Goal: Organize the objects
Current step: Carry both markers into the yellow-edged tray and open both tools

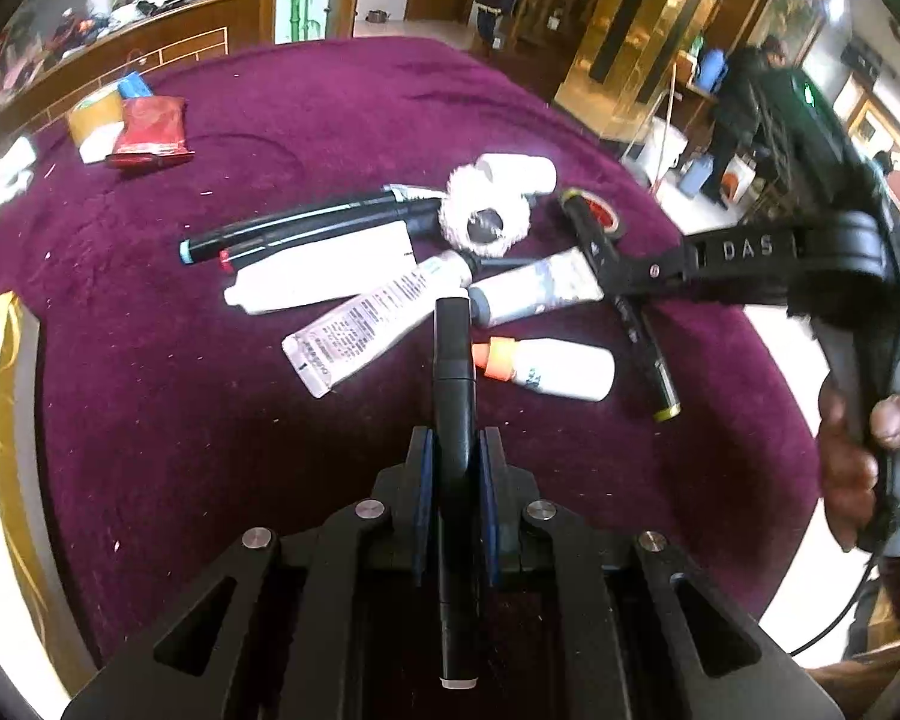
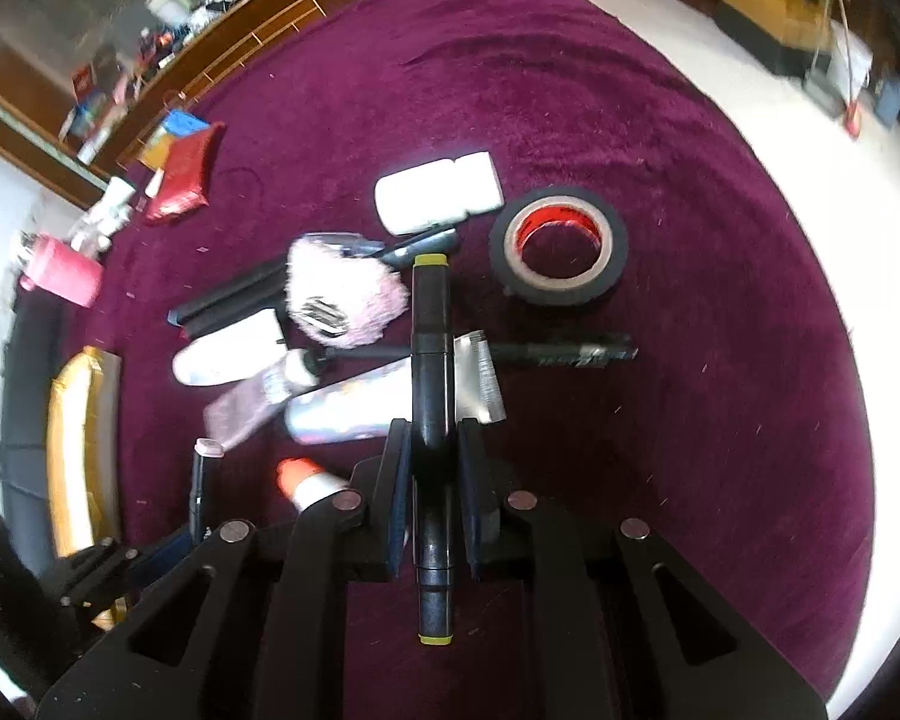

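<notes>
My left gripper [image 1: 455, 468] is clamped on a black marker with a white end cap [image 1: 453, 420], its blue pads pressing both sides of the barrel, which runs straight out along the fingers. My right gripper [image 2: 431, 468] pinches a second black marker with yellow-green end caps [image 2: 431, 360] the same way, mid-barrel. In the left wrist view that right gripper [image 1: 615, 264] reaches in from the right, a hand [image 1: 852, 468] on its handle, with the yellow-capped marker [image 1: 636, 324] slanting down from its tips.

Both pens sit above the heap on the round table covered in plum-purple velvet cloth [image 2: 690, 240]. In that heap lie a black roll of tape with a red core [image 2: 558, 246], a white squat plastic bottle [image 2: 438, 192], a fluffy pinkish-white puff [image 2: 342, 294], a white dropper bottle with an orange cap [image 1: 546, 367], a silvery-white squeeze tube [image 1: 534, 294], and a black marker with a teal cap [image 1: 306, 225]. A red snack packet [image 1: 150, 132] lies well apart, near the far rim.
</notes>
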### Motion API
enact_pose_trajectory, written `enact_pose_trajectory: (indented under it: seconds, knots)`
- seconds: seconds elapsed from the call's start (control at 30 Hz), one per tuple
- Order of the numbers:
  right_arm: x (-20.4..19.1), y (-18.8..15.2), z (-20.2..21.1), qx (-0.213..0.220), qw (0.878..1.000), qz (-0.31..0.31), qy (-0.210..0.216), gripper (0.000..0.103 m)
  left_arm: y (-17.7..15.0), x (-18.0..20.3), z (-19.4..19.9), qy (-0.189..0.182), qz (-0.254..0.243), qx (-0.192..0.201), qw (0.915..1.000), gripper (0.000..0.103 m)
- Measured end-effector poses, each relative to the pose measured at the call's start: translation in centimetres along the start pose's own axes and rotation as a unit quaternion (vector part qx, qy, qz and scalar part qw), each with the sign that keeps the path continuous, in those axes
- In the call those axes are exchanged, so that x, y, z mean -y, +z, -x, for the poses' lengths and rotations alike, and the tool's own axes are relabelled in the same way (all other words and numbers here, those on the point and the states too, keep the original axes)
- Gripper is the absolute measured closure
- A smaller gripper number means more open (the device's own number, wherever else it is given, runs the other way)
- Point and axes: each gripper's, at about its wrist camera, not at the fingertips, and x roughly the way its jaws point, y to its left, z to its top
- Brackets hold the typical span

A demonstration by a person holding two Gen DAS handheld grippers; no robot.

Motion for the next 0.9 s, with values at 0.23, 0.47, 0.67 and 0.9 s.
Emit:
enact_pose_trajectory:
  seconds: [0.23,0.47,0.67,0.9]
  knots:
    - [-1.9,-0.9,0.9,-0.001,0.999,-0.021,0.043,0.091,-0.4,-2.3,2.8,-0.018,0.037,0.020,0.9989,0.092]
    - [-5.0,-1.8,1.2,0.000,0.998,-0.015,0.066,0.091,-1.9,-5.6,5.6,-0.020,0.080,0.036,0.9960,0.092]
    - [-10.0,-2.2,0.0,-0.015,0.996,0.009,0.091,0.091,-3.0,-9.4,8.6,-0.018,0.119,0.058,0.9910,0.092]
    - [-18.2,-2.2,-1.7,-0.040,0.989,0.058,0.133,0.091,-4.2,-16.5,11.6,0.017,0.184,0.076,0.9797,0.092]
